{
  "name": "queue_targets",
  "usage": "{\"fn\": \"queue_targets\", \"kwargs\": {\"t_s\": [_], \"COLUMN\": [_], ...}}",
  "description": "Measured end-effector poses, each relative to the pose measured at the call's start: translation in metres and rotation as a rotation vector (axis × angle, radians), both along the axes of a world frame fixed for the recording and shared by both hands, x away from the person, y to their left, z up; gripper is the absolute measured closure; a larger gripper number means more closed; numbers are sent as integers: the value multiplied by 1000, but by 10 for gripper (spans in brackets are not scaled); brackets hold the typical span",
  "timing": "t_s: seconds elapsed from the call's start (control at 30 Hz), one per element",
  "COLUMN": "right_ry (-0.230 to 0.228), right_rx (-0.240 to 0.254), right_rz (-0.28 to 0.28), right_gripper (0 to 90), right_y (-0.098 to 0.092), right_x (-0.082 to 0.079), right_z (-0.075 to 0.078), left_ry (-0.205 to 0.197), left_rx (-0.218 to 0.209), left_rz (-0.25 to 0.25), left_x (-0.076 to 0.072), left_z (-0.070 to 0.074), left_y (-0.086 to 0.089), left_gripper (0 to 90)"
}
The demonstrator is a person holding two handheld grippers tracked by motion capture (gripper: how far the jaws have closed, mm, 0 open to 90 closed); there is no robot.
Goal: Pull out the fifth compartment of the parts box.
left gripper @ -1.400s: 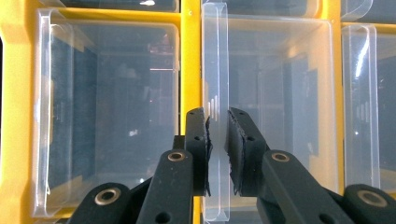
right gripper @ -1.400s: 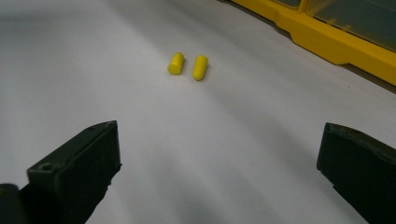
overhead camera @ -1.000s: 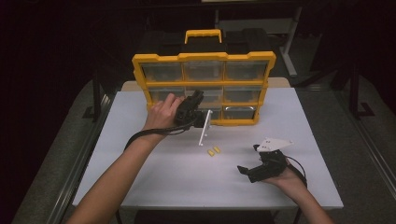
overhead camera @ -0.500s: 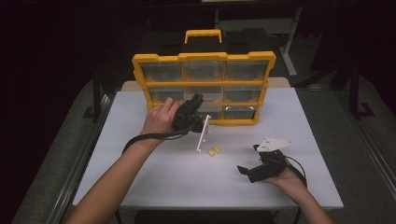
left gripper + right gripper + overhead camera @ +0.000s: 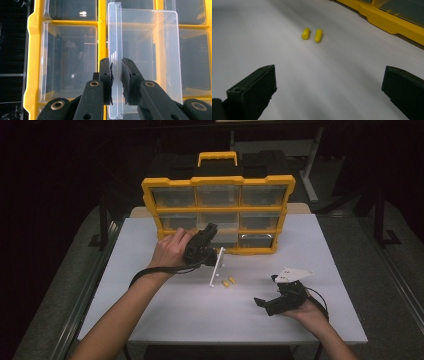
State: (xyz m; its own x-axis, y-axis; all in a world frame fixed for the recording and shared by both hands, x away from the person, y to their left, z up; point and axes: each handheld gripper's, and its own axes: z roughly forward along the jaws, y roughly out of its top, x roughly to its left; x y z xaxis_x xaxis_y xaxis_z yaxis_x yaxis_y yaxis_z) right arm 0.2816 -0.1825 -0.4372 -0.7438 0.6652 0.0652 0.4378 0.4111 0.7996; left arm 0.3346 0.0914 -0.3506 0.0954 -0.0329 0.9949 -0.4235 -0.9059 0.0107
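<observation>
My left gripper (image 5: 116,72) is shut on the thin wall of a clear plastic drawer (image 5: 145,50). It holds the drawer just in front of the yellow organizer (image 5: 31,62). In the high view the left gripper (image 5: 210,252) is near the organizer's (image 5: 218,182) lower middle row, and the drawer (image 5: 216,267) hangs below it over the table. Two small yellow cylinders (image 5: 228,282) lie on the white table, just right of the drawer. My right gripper (image 5: 265,290) rests open near the front right. Its jaws stand wide apart, and the cylinders (image 5: 312,34) lie ahead of the right gripper (image 5: 329,82).
The organizer stands upright at the back of the white table (image 5: 165,320), with clear drawers in its rows and a yellow handle (image 5: 217,156) on top. Its yellow base (image 5: 387,22) runs to the right of the cylinders. Dark floor surrounds the table.
My left gripper has drawn back a little from the organizer toward the near side, with the clear drawer in it. The right gripper has kept still.
</observation>
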Motion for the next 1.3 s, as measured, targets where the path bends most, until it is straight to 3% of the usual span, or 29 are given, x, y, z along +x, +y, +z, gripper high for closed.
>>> {"fn": "queue_targets", "kwargs": {"t_s": [1.3], "right_ry": [3], "right_rx": [-3], "right_rz": [-1], "right_gripper": [0], "right_y": [1], "right_x": [0], "right_z": [-1], "left_ry": [-13], "left_rx": [-11], "left_rz": [-40], "left_x": [-33], "left_z": [-1], "left_y": [7], "left_gripper": [792]}}
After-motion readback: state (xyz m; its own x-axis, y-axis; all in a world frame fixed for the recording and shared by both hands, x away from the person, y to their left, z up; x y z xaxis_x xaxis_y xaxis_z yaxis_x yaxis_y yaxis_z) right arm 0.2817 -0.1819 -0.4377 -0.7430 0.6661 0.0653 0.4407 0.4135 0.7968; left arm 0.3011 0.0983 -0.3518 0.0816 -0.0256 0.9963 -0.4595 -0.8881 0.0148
